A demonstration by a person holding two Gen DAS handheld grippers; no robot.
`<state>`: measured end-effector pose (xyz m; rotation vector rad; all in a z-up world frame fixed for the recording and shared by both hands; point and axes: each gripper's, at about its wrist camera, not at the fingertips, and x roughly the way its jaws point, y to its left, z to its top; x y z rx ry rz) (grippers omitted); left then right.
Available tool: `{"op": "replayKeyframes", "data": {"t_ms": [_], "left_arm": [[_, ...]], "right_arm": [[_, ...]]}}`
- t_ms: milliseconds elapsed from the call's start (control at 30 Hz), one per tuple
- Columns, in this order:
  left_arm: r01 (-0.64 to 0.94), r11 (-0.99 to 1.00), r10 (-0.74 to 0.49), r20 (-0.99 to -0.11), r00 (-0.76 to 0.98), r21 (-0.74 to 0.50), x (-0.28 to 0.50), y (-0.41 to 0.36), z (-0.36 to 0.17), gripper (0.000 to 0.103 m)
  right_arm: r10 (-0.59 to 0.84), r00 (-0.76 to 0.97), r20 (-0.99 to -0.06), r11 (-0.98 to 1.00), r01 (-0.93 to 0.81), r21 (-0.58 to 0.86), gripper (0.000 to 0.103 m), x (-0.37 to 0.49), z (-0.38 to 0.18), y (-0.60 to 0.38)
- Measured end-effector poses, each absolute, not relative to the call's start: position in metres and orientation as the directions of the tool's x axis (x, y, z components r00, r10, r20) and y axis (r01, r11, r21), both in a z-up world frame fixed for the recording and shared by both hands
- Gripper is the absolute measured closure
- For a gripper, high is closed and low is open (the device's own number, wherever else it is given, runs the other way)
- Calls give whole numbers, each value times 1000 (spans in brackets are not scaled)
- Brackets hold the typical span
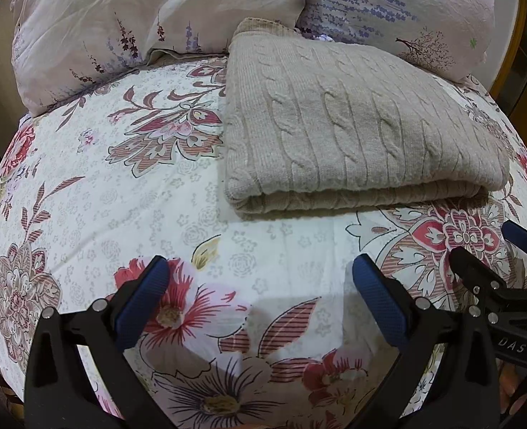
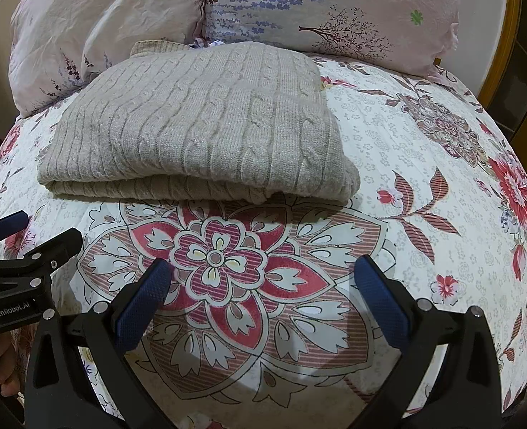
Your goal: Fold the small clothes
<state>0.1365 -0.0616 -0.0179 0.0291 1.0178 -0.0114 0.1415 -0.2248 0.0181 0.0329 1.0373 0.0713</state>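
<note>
A beige cable-knit sweater [image 1: 352, 128] lies folded in a neat rectangle on the floral bedsheet [image 1: 120, 196], its folded edge toward me. It also shows in the right wrist view [image 2: 199, 125]. My left gripper [image 1: 259, 279] is open and empty, hovering over the sheet in front of the sweater's left part. My right gripper [image 2: 263, 279] is open and empty, over the sheet in front of the sweater's right part. The right gripper shows at the right edge of the left view [image 1: 488, 250], and the left gripper at the left edge of the right view [image 2: 34, 232].
Two floral pillows [image 1: 120, 25] [image 1: 399, 10] lean behind the sweater at the head of the bed. A yellow wooden frame [image 2: 506, 53] stands at the far right. Bare floral sheet [image 2: 424, 178] lies right of the sweater.
</note>
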Motion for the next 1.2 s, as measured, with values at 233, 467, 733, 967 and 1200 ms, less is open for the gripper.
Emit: {"op": "replayKeyframes", "data": {"t_ms": [233,467,733,967,1200], "left_arm": [[25,1000,3,-852,523,19,137,-62,-18,2],[24,1000,3,-852,523,19,137,-62,-18,2],[23,1000,4,-854,521,18,137,-62,-18,2],[21,1000,5,-857,515,18,138,-62,-19,2],[26,999,3,-850,527,19,137,-61,-19,2]], "right_arm": [[75,507,-859,997,-44,61,1,141,18,-225],[75,507,-859,997,-43,61,1,141,18,-225],[74,507,-859,997,-43,61,1,141,18,-225],[74,507,-859,997,-43,61,1,142,18,-224],[74,507,-859,997,-42,61,1,141,18,-224]]}}
